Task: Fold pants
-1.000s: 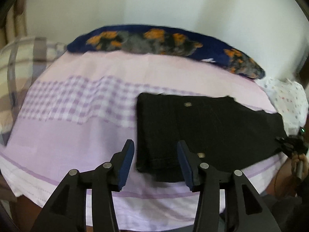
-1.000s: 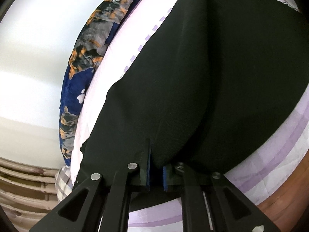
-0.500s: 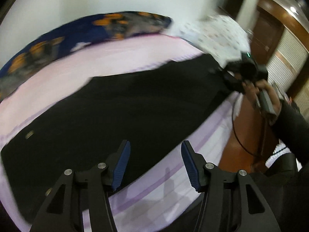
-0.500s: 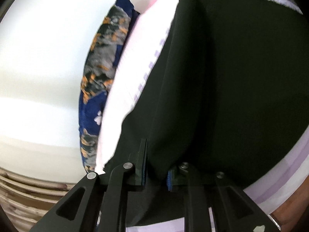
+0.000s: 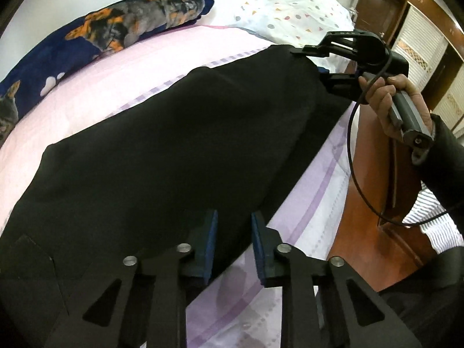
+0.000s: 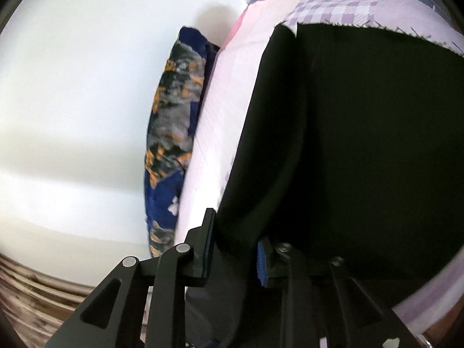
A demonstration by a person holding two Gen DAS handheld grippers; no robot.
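Note:
Black pants lie along the pink and purple bedsheet. My left gripper is open, its blue pads straddling the pants' near edge, one pad over the cloth and one over the sheet. My right gripper shows in the left wrist view at the far end of the pants, held by a hand, shut on the leg end and lifting it. In the right wrist view the right gripper pinches a thick fold of the pants between its pads.
A dark blue pillow with orange and grey dog print lies along the wall side of the bed. A white spotted pillow is at the far end. A wooden bed frame and floor border the near side. A cable hangs from the right gripper.
The left gripper swung from the waistband end to the pants' near edge, now nearer, and its jaws narrowed. The right gripper has lifted the leg end higher and turned.

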